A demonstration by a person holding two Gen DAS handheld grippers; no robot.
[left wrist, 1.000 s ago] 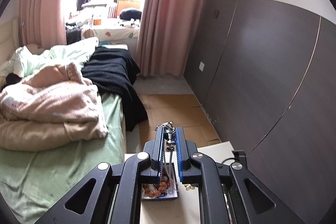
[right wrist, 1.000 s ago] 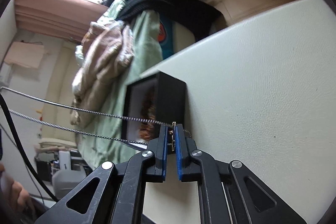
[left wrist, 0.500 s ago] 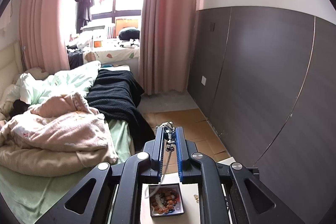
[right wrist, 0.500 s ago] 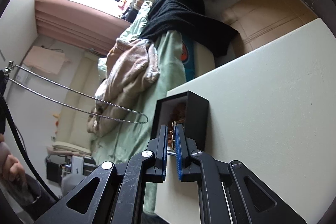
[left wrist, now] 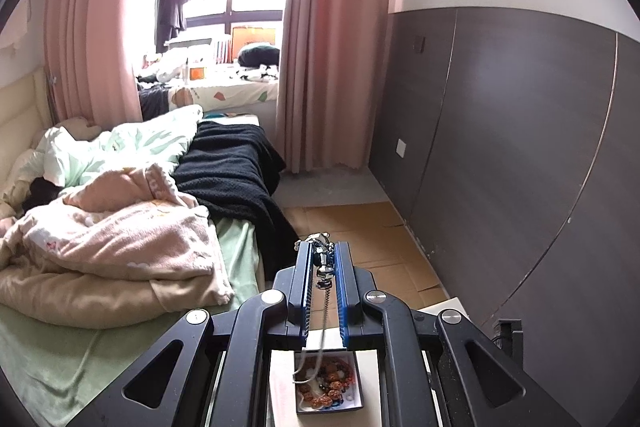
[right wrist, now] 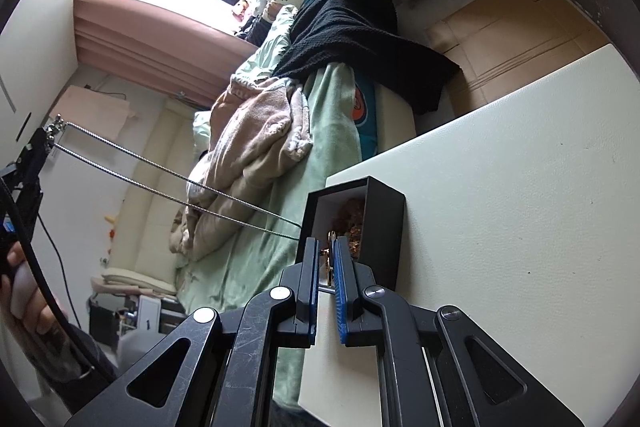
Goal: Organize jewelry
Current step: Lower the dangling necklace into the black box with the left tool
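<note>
My left gripper (left wrist: 322, 250) is shut on the clasp end of a silver chain necklace (left wrist: 325, 301), held high above the white table (left wrist: 375, 367). The chain hangs down toward a small black box (left wrist: 357, 383) with brown bead bracelets inside. In the right wrist view the chain (right wrist: 160, 175) runs taut from the left gripper (right wrist: 40, 143) down into the box (right wrist: 384, 215). My right gripper (right wrist: 329, 247) is shut on a small gold piece (right wrist: 330, 259) right at the box's open side.
The white table (right wrist: 520, 211) stretches to the right of the box. A bed with pink and green bedding (left wrist: 120, 235) and a black blanket (left wrist: 232, 167) lies to the left. A dark panelled wall (left wrist: 520, 147) stands on the right, with cardboard (left wrist: 360, 227) on the floor.
My left gripper has risen with the necklace, so the chain hangs over the box. My right gripper let the chain slip free and moved up to the box opening.
</note>
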